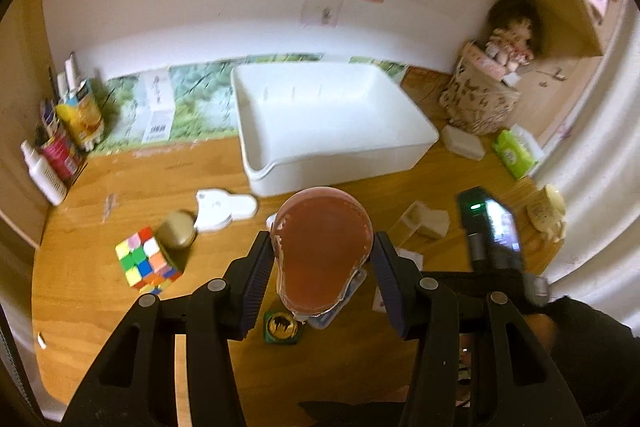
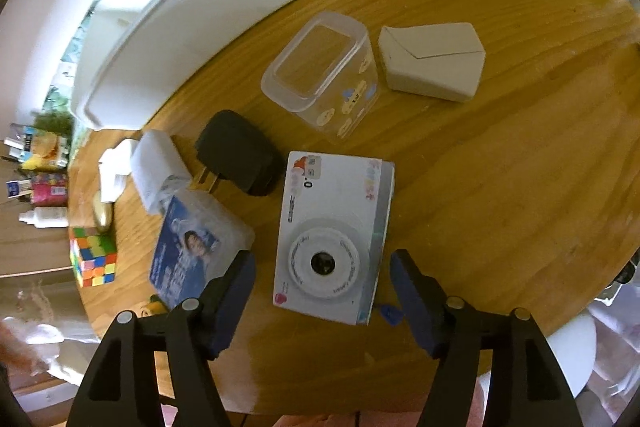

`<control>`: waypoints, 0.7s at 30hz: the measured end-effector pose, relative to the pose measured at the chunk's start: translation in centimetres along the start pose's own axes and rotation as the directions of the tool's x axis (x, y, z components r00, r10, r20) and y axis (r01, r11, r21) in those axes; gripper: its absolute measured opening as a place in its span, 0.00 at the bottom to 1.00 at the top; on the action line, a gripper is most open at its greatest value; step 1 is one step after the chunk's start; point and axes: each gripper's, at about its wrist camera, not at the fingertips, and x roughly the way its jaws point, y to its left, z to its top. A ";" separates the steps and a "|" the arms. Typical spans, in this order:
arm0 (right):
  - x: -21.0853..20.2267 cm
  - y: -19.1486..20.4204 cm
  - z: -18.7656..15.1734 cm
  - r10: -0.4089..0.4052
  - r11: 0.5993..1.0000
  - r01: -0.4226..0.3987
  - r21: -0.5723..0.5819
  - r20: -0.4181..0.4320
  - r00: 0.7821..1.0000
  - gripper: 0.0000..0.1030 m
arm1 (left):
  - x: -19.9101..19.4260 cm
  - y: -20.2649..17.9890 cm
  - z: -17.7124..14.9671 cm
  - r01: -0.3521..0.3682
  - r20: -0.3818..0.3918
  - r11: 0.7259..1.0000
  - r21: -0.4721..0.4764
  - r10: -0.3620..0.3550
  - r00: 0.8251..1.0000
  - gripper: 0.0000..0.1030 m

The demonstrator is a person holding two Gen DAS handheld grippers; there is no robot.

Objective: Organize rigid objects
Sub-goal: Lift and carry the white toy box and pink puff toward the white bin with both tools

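The left tongs (image 1: 322, 255) clench a pear-shaped reddish-brown object (image 1: 322, 247), held above the desk (image 1: 120, 307) just short of the white bin's (image 1: 332, 163) near rim; its inside lies bare. The right tongs (image 2: 322, 287) hang released, straddling a white toy camera (image 2: 332, 235) lying flat, with bare wood to its right.
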 end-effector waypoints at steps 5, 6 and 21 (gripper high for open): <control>0.9 1.0 0.4 -0.067 0.997 0.066 -0.026 -0.011 0.998 0.68 | -0.2 0.0 0.6 0.029 0.024 0.999 0.019 -0.030 0.999 0.52; 1.1 1.1 0.5 -0.082 0.996 0.081 -0.030 -0.011 0.997 0.68 | -0.1 0.1 0.7 0.029 0.023 0.999 0.021 -0.029 0.999 0.52; 1.9 3.5 0.1 -0.245 0.958 0.250 -0.140 0.053 0.968 0.59 | 0.1 1.4 0.8 0.018 0.019 1.000 -0.002 -0.018 1.000 0.52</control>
